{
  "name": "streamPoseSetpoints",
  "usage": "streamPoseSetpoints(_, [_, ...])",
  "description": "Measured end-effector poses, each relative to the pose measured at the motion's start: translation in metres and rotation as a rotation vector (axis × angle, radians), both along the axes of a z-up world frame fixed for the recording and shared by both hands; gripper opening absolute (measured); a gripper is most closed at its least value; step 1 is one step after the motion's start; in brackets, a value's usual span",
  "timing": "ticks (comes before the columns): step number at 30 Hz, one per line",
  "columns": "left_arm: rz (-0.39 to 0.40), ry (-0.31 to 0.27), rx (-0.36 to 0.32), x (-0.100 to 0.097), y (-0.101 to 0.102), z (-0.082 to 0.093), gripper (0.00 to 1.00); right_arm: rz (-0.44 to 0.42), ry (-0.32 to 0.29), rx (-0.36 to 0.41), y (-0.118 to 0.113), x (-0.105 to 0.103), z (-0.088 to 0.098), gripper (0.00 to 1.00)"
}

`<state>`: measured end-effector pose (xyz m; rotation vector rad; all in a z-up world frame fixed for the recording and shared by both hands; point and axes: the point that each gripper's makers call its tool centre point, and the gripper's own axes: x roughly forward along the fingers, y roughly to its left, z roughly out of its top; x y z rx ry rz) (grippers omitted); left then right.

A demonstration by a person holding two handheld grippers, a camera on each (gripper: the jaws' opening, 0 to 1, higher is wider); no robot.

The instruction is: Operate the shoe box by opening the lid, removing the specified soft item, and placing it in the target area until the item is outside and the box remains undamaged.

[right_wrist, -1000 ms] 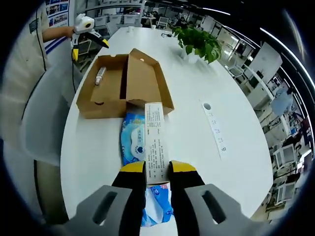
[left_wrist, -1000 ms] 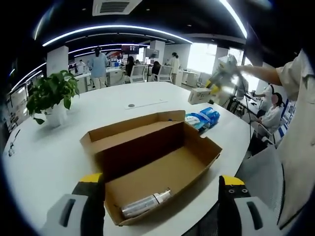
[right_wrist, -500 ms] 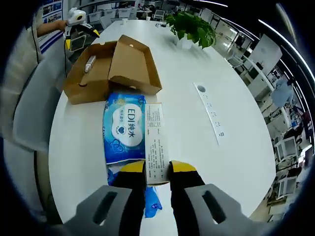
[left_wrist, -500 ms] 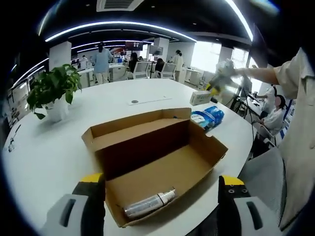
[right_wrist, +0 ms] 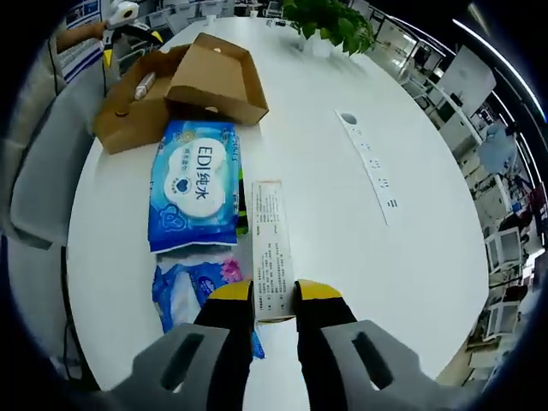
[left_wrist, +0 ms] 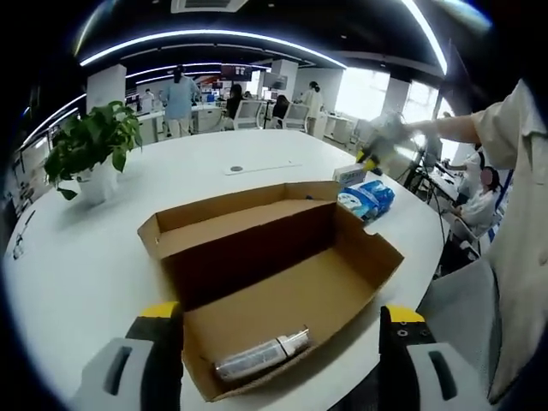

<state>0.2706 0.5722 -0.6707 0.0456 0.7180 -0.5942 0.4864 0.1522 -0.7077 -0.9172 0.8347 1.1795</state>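
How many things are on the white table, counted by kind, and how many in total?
Cardboard shoe box: 1
Blue wet-wipe packs: 2
Long white carton, held by the right hand-held gripper: 1
Silver bottle in the box: 1
Potted plant: 1
Total: 6

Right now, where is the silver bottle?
In the left gripper view, the silver bottle lies on its side inside the open shoe box, at the box's near end, just ahead of the left gripper.
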Motion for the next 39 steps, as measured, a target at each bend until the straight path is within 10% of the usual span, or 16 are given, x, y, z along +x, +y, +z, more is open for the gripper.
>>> streamPoseSetpoints(39, [-0.018, 0.014, 0.004, 0.0, 0.003, -0.007, 0.95, 0.101, -0.022, -0.193, -0.046, -0.004, -0.026, 0.19])
